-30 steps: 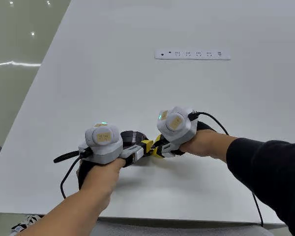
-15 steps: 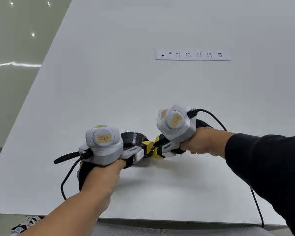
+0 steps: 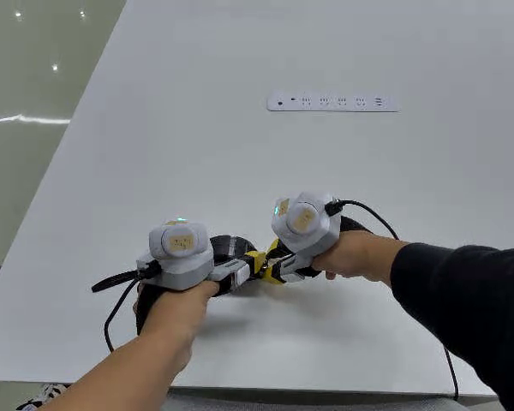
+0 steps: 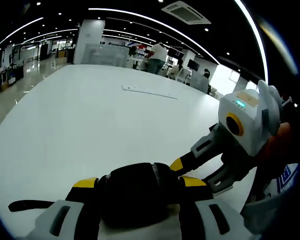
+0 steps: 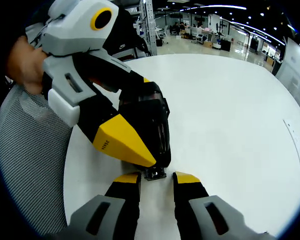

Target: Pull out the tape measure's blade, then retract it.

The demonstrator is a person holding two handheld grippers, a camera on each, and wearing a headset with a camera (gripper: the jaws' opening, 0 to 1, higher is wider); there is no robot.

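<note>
Head view: left gripper (image 3: 240,272) and right gripper (image 3: 274,266) meet at lower centre of white table (image 3: 197,128); tape measure (image 3: 227,248) between them.
Left gripper view: jaws clamped on tape measure's black case, bottom centre.
Right gripper view: jaws slightly parted, blade hook (image 5: 155,173) at their tips; whether they grip it cannot be told.

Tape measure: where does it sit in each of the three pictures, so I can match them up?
Head view: tape measure low centre, between the two grippers.
Left gripper view: bottom centre, clamped between the left gripper's jaws.
Right gripper view: centre-left, blade tip by the right gripper's parted jaws.
Shared landmark: white power strip, far across the table in the head and left gripper views.
</note>
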